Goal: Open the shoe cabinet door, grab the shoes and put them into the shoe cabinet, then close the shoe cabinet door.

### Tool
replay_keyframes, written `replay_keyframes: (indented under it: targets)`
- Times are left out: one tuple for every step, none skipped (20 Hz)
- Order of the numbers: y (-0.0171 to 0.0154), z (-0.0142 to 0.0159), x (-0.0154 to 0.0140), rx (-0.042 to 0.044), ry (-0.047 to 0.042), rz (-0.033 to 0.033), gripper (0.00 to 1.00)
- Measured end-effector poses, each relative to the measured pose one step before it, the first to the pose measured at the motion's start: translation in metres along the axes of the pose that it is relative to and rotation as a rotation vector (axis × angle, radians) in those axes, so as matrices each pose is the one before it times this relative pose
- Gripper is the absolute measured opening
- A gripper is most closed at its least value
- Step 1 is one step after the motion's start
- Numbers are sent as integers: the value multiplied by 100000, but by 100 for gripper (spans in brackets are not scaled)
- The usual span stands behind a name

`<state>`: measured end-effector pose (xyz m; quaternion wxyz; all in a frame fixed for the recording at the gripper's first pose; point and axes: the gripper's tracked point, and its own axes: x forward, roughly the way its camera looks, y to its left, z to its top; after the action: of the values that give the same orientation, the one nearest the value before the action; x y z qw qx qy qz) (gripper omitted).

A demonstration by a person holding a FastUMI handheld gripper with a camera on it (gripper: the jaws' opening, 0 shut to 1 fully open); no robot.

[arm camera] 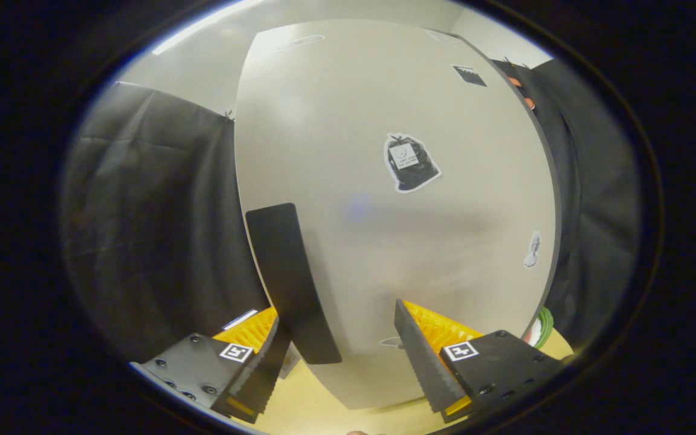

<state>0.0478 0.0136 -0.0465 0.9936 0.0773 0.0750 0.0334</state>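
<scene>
The shoe cabinet door is a pale grey panel standing close ahead of me. A long black handle runs down along its left edge. My gripper is open, with the lower end of the handle between its fingers. The left finger is at the outer side of the handle and looks to be touching it. The right finger stands in front of the door panel, a clear gap away from the handle. I cannot tell whether the door is ajar.
Stickers sit on the door, one of a black bag and a small one near its right edge. Black cloth hangs on both sides. A green and white thing peeks out at the door's lower right. The floor is pale yellow.
</scene>
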Motion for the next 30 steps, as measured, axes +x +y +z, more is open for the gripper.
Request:
replay_keyframes:
  targets:
    - [128,-73,168,-246,11,-178,98]
    - [333,-197,-6,-173,158,-163,98]
    - [252,34,-157,-147,201,-213,98]
    - [99,-28,134,-162,52,-97,98]
    - [-64,130,112,-105,99,-94,98]
    - [9,-29,72,186,126,-264,98]
    - [8,4,136,167,-53,-552,98]
    - [-8,-23,174,-125,-139,-635,98]
    - [4,10,152,-230,-202,-610,98]
    - [6,-26,106,-223,-252,-430,98]
    - [0,32,176,-90,-176,-464,98]
    - [26,-12,129,95,-238,-457,98]
    - [10,1,127,-8,-146,-523,98]
    - [-31,5,-61,-18,-117,-434,98]
    - [-11,2,-4,-117,-77,-338,98]
    - [1,54,-33,-99,-301,-237,98]
    - [8,31,48,81,-134,-240,98]
    - [25,-49,-65,153,-219,-216,98]
    - [-18,28,26,-20,-189,-230,98]
    - [34,2,-50,-142,-189,-180,98]
    - [-25,0,59,-251,-172,-181,98]
    - [2,-13,-51,-139,-96,-159,98]
    - [-6,71,-46,79,-37,-203,98]
    - [17,-59,-33,62,-5,-205,98]
    - [-9,17,29,-5,-88,-202,98]
    - [11,-38,4,-41,-8,-89,98]
    - [-7,7,16,54,-60,-66,98]
    - [42,-4,-10,67,12,-17,98]
    - [44,-10,14,64,28,30,98]
    - [94,18,-121,95,81,72,98]
